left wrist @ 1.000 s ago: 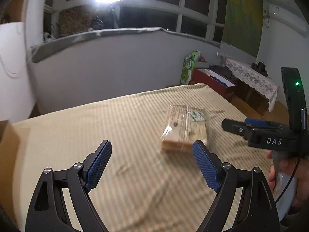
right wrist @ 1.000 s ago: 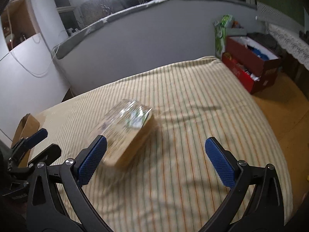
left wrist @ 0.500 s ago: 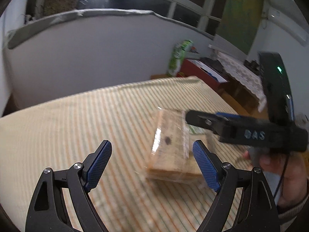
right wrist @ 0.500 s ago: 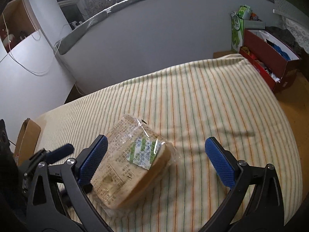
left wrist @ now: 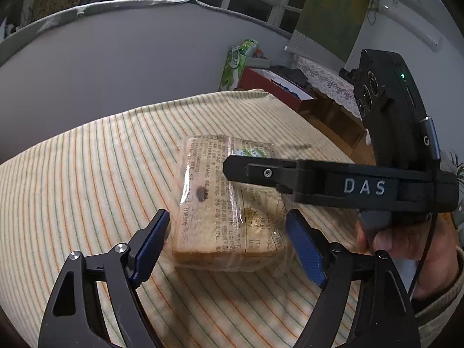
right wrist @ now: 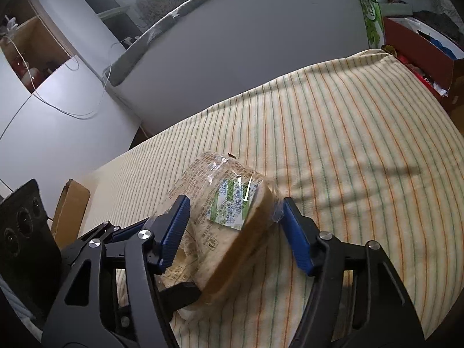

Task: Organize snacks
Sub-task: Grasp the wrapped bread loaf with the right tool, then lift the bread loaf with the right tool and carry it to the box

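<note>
A clear-wrapped pack of sliced bread point(left wrist: 226, 203) lies on the striped tablecloth point(left wrist: 87, 174). My left gripper point(left wrist: 229, 243) straddles its near end, blue pads at both sides, close but with a slight gap. My right gripper point(right wrist: 235, 232) straddles the same bread pack point(right wrist: 229, 217) from the other side, pads right at its wrapper; a firm squeeze is not evident. The right gripper's finger point(left wrist: 261, 172) crosses over the pack in the left wrist view. The left gripper's fingers point(right wrist: 179, 293) show under the pack in the right wrist view.
A cardboard box point(right wrist: 71, 211) stands at the table's left edge. A red box point(right wrist: 420, 49) and a green package point(right wrist: 374, 14) sit on the floor beyond the far right corner. A grey wall point(left wrist: 116, 66) runs behind the table.
Both grippers have moved in onto the bread pack and narrowed around it. The right gripper's finger now lies across the pack in the left wrist view.
</note>
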A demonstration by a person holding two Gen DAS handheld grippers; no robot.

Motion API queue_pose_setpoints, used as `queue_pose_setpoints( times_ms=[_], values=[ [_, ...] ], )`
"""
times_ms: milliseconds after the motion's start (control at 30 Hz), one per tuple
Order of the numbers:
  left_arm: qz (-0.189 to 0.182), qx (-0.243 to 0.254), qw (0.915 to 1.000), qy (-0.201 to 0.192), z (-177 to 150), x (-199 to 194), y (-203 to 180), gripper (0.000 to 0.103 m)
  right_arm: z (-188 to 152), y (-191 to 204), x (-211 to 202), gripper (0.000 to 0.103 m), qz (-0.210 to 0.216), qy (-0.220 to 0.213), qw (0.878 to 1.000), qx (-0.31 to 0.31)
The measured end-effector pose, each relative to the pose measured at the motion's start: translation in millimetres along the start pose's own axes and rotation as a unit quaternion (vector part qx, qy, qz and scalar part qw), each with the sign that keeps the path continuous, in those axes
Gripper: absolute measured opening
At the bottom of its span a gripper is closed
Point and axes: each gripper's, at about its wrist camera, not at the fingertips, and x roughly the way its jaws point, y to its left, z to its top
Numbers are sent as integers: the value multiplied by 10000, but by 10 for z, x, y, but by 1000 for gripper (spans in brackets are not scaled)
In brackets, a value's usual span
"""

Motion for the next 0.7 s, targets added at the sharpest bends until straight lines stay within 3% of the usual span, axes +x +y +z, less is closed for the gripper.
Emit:
queue_pose_setpoints(
  times_ms=[167,700],
  values=[
    [88,231,9996,-116,8,-26,-107,78,-31,87,-42,62,-49,-43,10000,-17],
    [27,327,9992,-238,-37,-60,-252,78,-66,211,-323,61,-348,-287,9988,-201]
  ],
)
